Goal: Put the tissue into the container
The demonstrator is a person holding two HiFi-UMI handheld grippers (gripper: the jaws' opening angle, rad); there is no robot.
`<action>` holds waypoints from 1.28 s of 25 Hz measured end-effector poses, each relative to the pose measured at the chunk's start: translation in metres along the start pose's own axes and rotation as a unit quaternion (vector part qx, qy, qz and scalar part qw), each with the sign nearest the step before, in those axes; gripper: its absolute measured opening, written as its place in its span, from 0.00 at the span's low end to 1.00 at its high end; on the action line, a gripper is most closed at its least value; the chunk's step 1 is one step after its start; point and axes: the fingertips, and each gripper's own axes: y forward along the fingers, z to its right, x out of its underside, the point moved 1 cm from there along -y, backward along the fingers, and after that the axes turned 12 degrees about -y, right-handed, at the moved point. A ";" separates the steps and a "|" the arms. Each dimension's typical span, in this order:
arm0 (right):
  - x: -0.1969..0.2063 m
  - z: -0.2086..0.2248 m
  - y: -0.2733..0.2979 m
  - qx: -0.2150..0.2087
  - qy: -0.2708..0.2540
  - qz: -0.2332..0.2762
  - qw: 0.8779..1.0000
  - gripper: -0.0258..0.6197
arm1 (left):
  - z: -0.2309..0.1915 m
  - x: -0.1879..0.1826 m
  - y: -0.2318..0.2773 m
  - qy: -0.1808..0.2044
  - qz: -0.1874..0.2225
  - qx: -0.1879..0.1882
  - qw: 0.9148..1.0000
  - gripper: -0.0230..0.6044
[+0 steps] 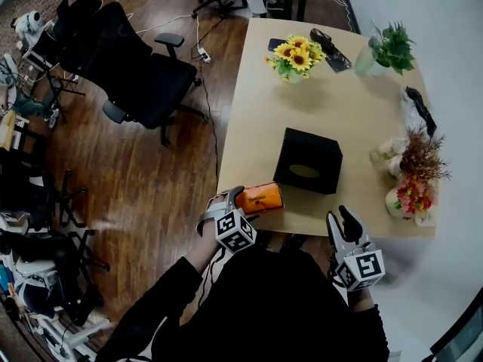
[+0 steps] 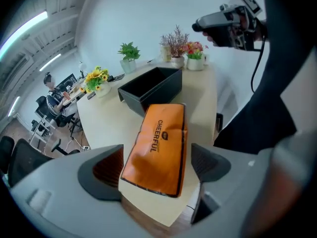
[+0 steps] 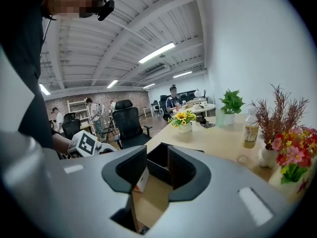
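The task is barely begun, judging by how things lie; the orange tissue pack (image 1: 259, 197) lies flat at the near edge of the table (image 1: 256, 104), outside the black container (image 1: 308, 160), which stands just beside it at about 2 o'clock in the head view; the left hand-held gripper (image 2: 156, 165) stands wide, the pack between its jaws but neither pad pressing on it; the right hand-held gripper (image 3: 156, 170) hangs off the table's edge toward 4 o'clock of the pack, its jaws narrow with a gap and nothing between them; grasping, lifting and dropping the pack into the container all remain.
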 end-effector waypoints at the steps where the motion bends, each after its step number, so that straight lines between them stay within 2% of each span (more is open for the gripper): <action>1: -0.001 0.004 0.001 -0.004 0.000 0.003 1.000 0.24 | 0.000 0.003 0.005 0.002 -0.015 -0.004 1.000 0.70; 5: -0.001 0.019 0.002 -0.010 0.009 0.011 1.000 0.23 | -0.001 0.021 0.018 0.047 -0.075 -0.023 0.996 0.70; 8: 0.003 0.028 0.003 -0.013 0.013 0.008 1.000 0.22 | -0.003 0.026 0.022 0.083 -0.090 -0.043 0.991 0.69; 13: 0.014 0.034 0.003 -0.019 0.018 -0.005 1.000 0.20 | -0.004 0.025 0.021 0.093 -0.071 -0.026 0.993 0.61; 17: 0.025 0.036 0.004 -0.026 0.021 -0.017 0.999 0.19 | -0.004 0.026 0.011 0.075 -0.063 -0.007 0.995 0.57; 23: 0.022 0.037 0.014 -0.042 0.030 -0.013 0.999 0.18 | -0.008 0.015 -0.023 0.048 -0.037 -0.013 0.998 0.56; 32: 0.010 0.031 0.023 -0.049 0.027 -0.001 0.998 0.18 | -0.016 -0.047 -0.075 0.081 0.029 -0.043 0.995 0.57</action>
